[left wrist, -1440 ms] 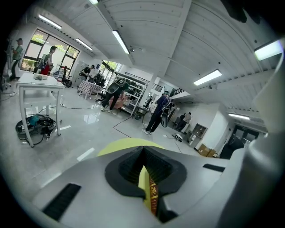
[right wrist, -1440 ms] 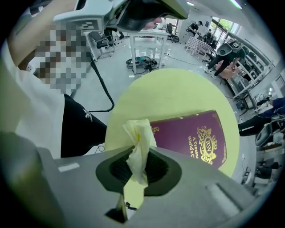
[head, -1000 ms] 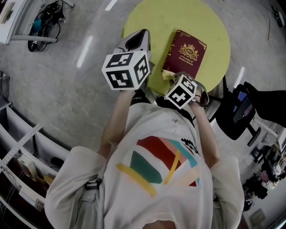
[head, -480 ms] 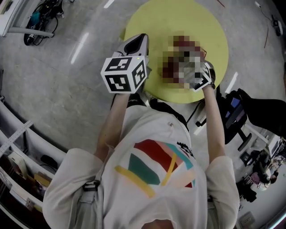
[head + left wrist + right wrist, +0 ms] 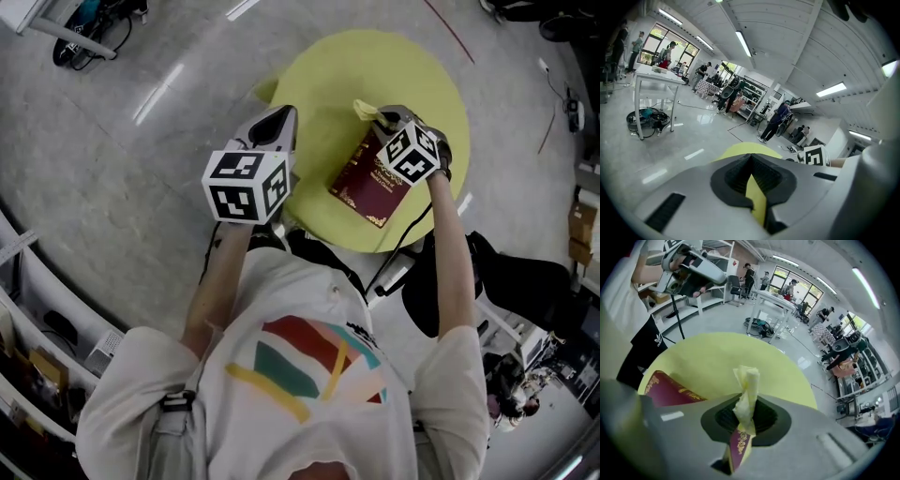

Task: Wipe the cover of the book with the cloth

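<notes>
The right gripper [image 5: 745, 420] pinched the yellow cloth [image 5: 746, 385] tight over the red book [image 5: 364, 183]; the left gripper [image 5: 752, 187] was shut, empty

Round yellow-green table [image 5: 319, 84] stands on a grey, glossy floor [image 5: 141, 169]. One thing lies directly on the top: a maroon book [image 5: 364, 186] w/ gold print, closed, flat, cover up. It sits at an angle on the right half, toward the person's side. Its near corner is close to the table's edge, prob. just inside it; head view is too steep to be sure.
</notes>
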Tool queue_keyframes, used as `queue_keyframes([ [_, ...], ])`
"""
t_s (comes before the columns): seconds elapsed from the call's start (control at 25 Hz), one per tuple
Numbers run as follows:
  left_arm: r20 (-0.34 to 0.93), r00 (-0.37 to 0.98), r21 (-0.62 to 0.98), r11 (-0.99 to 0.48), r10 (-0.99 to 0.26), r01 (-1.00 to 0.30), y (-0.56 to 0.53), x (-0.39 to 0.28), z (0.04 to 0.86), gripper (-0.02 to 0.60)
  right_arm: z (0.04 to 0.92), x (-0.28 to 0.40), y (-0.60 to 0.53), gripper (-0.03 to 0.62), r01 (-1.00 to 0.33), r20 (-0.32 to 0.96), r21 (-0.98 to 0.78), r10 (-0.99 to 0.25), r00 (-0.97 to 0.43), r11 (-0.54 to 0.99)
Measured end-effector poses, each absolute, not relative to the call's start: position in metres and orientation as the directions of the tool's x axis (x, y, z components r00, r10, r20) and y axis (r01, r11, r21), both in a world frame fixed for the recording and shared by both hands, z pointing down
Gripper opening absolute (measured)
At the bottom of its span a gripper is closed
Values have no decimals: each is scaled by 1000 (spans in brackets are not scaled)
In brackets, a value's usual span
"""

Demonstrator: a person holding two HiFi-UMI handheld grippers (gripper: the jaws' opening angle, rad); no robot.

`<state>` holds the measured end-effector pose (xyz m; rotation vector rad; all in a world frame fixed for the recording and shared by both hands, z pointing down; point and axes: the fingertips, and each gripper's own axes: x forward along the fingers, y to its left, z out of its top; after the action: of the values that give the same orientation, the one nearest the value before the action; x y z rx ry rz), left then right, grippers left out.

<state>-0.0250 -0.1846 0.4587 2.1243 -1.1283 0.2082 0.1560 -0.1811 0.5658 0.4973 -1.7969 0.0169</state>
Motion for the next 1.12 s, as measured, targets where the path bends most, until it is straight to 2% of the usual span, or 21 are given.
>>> queue_keyframes([
  [0.28, 467, 583, 518, -329, -665, -790, -182, -41, 472, 14, 583, 158, -196, 29, -419, 948, 157, -256, -190, 894],
  [0.68, 461, 586, 529, -324, -667, -785, -179, -38, 473, 15, 588, 155, -186, 29, -436, 960, 121, -217, -176, 892],
  [1.12, 453, 577, 518, -326, -680, -791, -177, -48, 468, 15, 588, 112, -125, 29, -431, 975, -37, -61, -212, 902],
])
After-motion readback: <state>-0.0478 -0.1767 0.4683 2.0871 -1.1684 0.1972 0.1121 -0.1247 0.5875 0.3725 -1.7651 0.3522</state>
